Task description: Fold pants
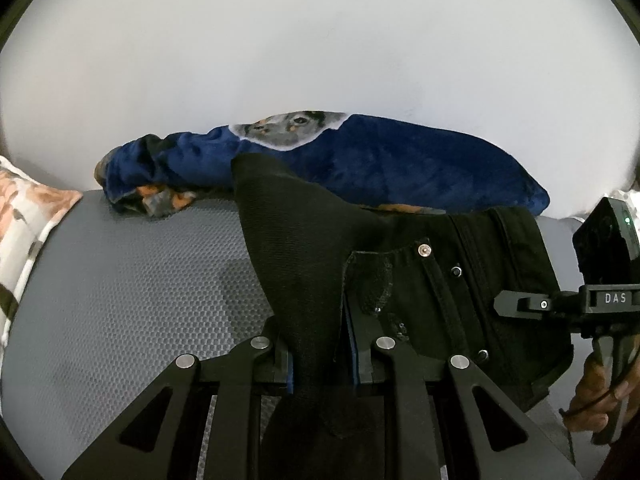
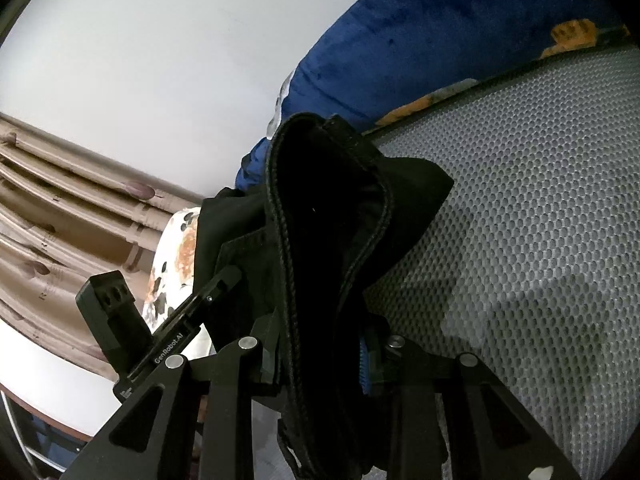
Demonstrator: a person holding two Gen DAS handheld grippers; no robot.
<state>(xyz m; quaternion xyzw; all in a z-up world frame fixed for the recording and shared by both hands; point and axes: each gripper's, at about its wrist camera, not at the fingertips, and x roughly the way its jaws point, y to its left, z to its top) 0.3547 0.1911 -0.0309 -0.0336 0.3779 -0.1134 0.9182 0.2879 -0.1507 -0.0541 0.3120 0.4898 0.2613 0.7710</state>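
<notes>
The black pants (image 1: 400, 272) are held up over a grey mesh mattress (image 1: 120, 300). My left gripper (image 1: 320, 360) is shut on a bunch of the black cloth near the pocket with rivets. My right gripper (image 2: 320, 352) is shut on a thick stitched edge of the pants (image 2: 320, 220), which rises in a fold in front of it. The right gripper also shows at the right edge of the left wrist view (image 1: 560, 304), at the pants' waistband side. The left gripper shows at the lower left of the right wrist view (image 2: 180, 320).
A dark blue plush blanket (image 1: 380, 160) with a dog print lies along the far side of the mattress against a white wall. A floral pillow (image 1: 24, 216) is at the left. Beige curtains (image 2: 60, 220) hang at the left in the right wrist view.
</notes>
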